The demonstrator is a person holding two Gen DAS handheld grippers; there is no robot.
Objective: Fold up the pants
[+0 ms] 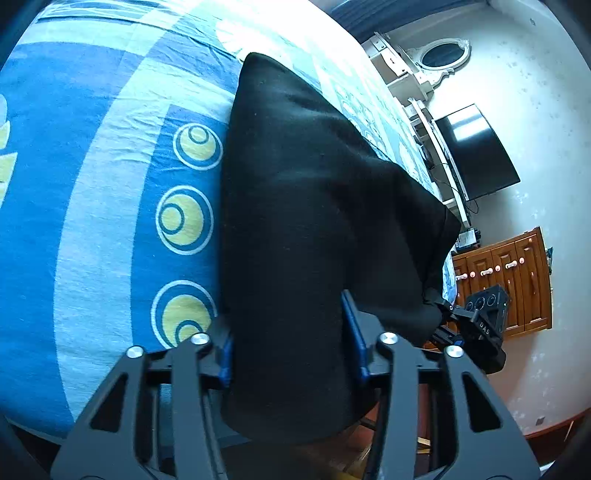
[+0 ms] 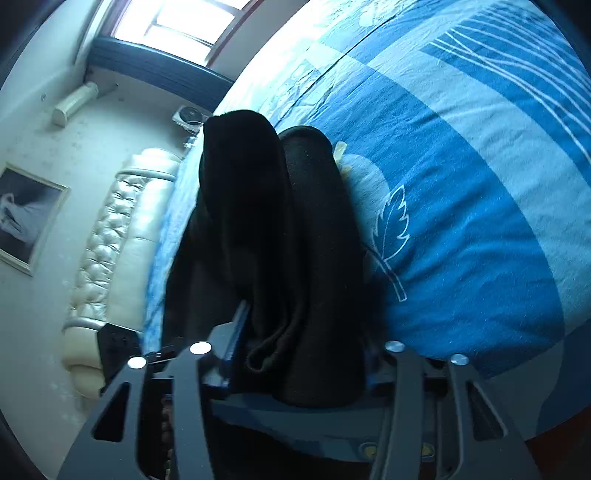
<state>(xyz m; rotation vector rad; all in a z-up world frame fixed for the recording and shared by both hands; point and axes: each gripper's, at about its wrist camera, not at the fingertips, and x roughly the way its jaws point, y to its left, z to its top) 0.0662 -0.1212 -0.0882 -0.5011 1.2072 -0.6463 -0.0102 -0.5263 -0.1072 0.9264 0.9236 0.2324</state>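
The black pants [image 1: 306,206] hang over a bed with a blue patterned sheet [image 1: 92,184]. My left gripper [image 1: 291,343] is shut on the pants' cloth, which fills the gap between its blue pads. The other gripper [image 1: 480,325] shows at the right of this view, gripping the far corner of the cloth. In the right wrist view my right gripper [image 2: 303,354] is shut on bunched folds of the pants [image 2: 273,229], which rise ahead of it above the sheet [image 2: 461,184]. The fingertips of both grippers are hidden by cloth.
A dark TV [image 1: 476,151], a white shelf [image 1: 406,70] and a wooden cabinet [image 1: 509,280] stand beyond the bed's edge. A padded cream headboard [image 2: 114,236], a framed picture [image 2: 26,218] and a window [image 2: 177,22] are at the left of the right wrist view.
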